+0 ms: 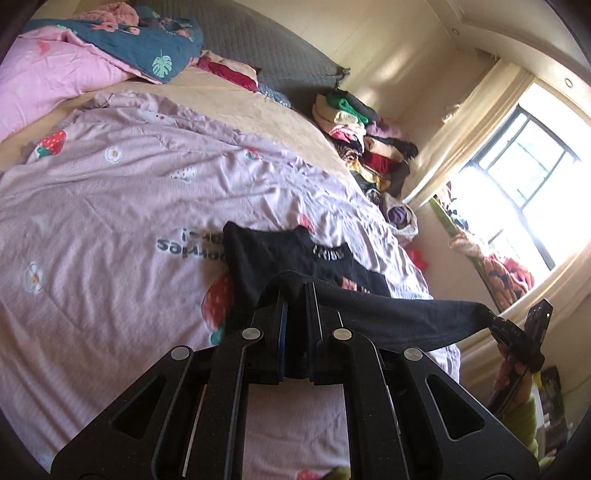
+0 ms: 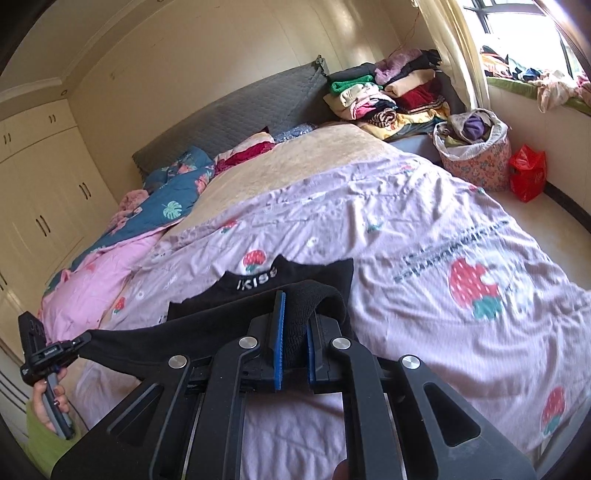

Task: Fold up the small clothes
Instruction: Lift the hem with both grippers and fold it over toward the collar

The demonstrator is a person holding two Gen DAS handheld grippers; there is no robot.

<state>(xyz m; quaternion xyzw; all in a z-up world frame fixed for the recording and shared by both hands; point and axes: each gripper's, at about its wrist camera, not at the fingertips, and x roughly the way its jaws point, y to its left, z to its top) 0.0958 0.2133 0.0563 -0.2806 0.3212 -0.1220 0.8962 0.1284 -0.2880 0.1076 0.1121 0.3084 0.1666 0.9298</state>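
Black garment (image 1: 295, 258), a small dark piece with white lettering at its band, is shown stretched between both grippers above the foot of the bed, its far part resting on the lilac strawberry-print quilt (image 1: 110, 192). On the left, the left gripper (image 1: 297, 295) is seen with its jaws fully closed on one corner of the cloth. On the right, the right gripper (image 2: 293, 332) is seen with its jaws nearly closed, a thick bunched edge being pinched between the blue pads (image 2: 279, 332).

Risks are judged as follows. A slip at the left corner is thought likeliest, since only a thin tip of fabric appears to be clamped there; any uneven pull between the two hands would draw it out. If one hand is carried further than the other, a skewed fold would result. The quilt is soft and creased, so the resting part may be dragged along and bunched rather than laid flat.

Surface and room, left to right in the right wrist view: cream wardrobe doors (image 2: 44, 177); a pink quilt (image 2: 103, 273) and a blue leaf-print blanket (image 2: 173, 184) heaped near the grey padded headboard (image 2: 240, 110); a beige blanket (image 2: 295, 162); a stack of folded clothes (image 2: 388, 96); a floral laundry basket (image 2: 476, 158); a red bag (image 2: 526, 173) on the floor; a bright window (image 2: 517, 33) with garments along its sill.
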